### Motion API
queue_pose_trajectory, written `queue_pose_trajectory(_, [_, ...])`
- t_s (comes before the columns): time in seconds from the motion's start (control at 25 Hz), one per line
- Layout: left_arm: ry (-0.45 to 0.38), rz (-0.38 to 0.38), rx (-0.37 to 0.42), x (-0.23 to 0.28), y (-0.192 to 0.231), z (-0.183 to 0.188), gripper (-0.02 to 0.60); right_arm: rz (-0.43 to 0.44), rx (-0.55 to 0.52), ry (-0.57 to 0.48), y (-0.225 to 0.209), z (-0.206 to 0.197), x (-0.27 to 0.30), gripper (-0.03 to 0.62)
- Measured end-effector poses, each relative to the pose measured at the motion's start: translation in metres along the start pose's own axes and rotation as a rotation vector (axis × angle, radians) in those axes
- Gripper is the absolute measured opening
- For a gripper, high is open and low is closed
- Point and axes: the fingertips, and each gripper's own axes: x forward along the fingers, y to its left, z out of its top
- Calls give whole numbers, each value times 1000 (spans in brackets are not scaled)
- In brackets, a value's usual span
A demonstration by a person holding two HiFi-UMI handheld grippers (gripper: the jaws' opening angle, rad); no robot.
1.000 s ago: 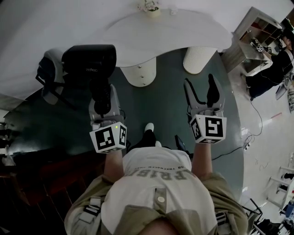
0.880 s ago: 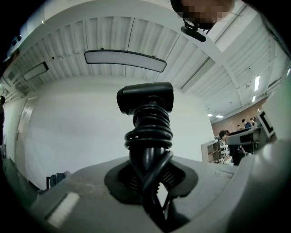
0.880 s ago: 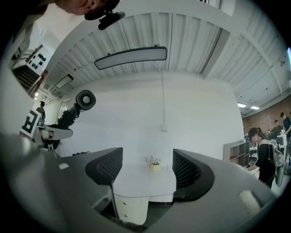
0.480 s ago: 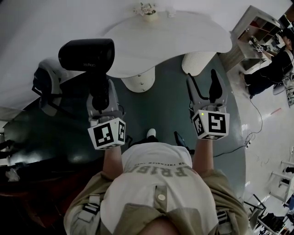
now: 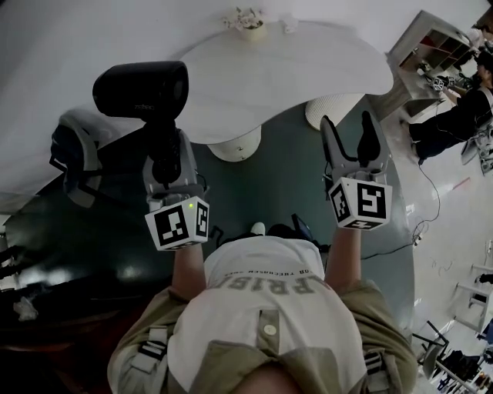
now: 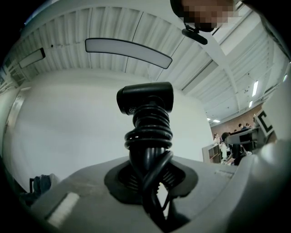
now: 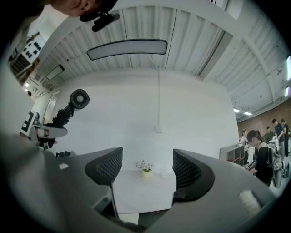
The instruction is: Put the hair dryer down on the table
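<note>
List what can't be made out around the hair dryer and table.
- Head view: print on the hair dryer too small to read.
- Left gripper view: its handle is hidden by the coiled cord.
- Head view: small object beside the plant on the table, too small to identify.

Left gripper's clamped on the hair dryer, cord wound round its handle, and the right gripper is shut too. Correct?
Not quite. The right gripper is open, jaws apart with nothing between them; the right gripper view shows it. The rest holds: the left gripper is clamped on the hair dryer, cord wound round its handle.
</note>
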Motion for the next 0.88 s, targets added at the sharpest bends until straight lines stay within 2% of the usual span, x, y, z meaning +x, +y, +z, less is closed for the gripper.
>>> queue_pose_trajectory(0.24, [24,-14,-5,14,-2,-10,92,-29,10,40,-12,-18,6,336])
queue_pose_trajectory(0.4, [32,-22,24,23,4,-12,92,-49,28,45,-15,-24,18,336])
queue_pose_trajectory(0.88, [42,7,29,74,-9,-21,92,-17,27,47,-46,-29,76,336])
